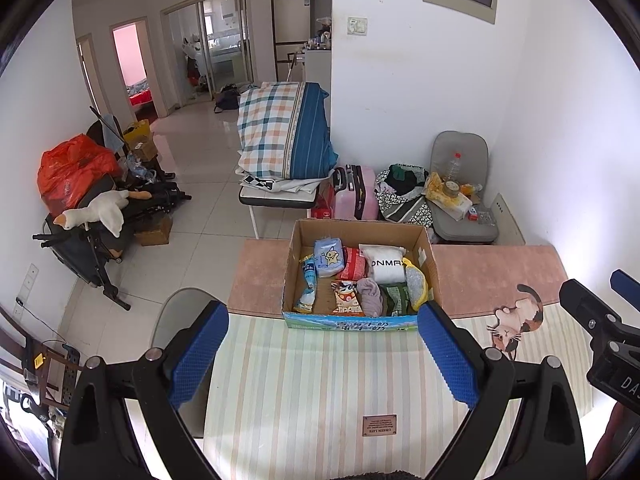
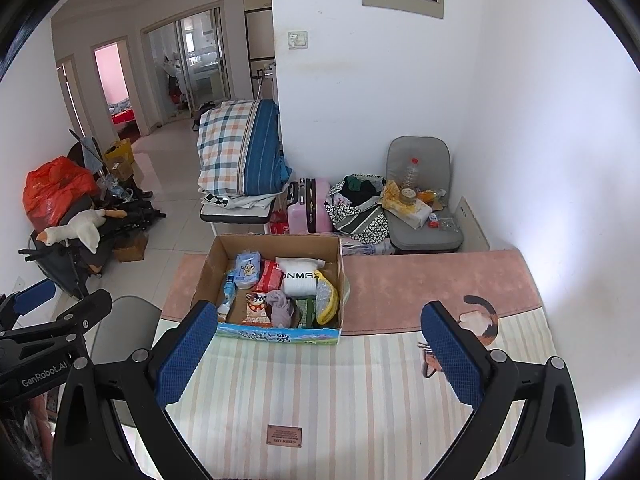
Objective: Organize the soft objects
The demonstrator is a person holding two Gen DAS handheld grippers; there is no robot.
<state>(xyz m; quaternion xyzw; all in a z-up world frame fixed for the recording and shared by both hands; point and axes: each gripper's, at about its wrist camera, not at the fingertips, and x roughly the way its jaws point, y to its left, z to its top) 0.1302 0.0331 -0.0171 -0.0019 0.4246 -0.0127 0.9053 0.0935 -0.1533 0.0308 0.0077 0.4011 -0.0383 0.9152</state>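
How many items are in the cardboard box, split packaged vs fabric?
In the open cardboard box:
Packaged: 5 (light blue tissue pack, red pack, blue-white tube pouch, orange cartoon snack bag, green packet)
Fabric: 3 (white rolled cloth, grey crumpled cloth, yellow-edged grey pad)
Total: 8

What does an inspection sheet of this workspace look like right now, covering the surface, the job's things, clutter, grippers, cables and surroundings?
Surface: table under a striped cloth with a cat print; pink mat at the far end.
Job's things: open cardboard box on the table holding a white roll, grey cloth, yellow-edged pad and soft packets.
Clutter: nothing seen loose on the table.
Grippers: left gripper and right gripper both open, empty, short of the box.
Cables: power strip at lower left.
Surroundings: goose plush on a stroller, folded bedding, pink suitcase, loaded grey chair.
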